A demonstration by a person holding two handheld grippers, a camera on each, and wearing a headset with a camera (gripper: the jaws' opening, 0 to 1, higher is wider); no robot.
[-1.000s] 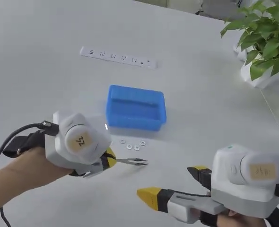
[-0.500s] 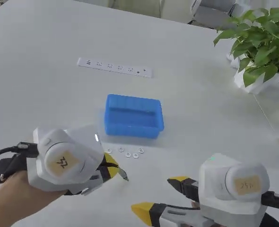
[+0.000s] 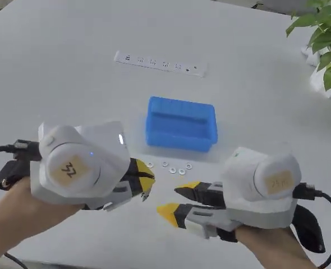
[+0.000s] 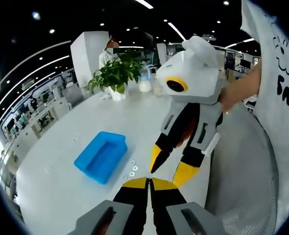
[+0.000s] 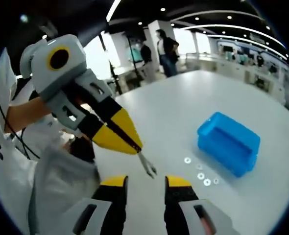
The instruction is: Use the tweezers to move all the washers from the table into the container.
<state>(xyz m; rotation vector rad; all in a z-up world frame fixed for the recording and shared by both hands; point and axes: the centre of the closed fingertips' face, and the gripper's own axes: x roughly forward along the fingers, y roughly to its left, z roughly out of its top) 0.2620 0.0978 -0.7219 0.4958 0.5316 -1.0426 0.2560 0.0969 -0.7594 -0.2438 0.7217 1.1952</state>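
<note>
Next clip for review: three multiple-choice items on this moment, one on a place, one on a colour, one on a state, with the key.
1. The washers lie: A in the container; B on a plate; C on the table beside the container.
2. The container is: A red; B blue; C green.
3. The left gripper is: A open; B shut on a washer; C shut on the tweezers.
Key: C, they lie on the tabletop by its near wall; B, its walls are blue; C, tweezers stick out of its closed jaws.
</note>
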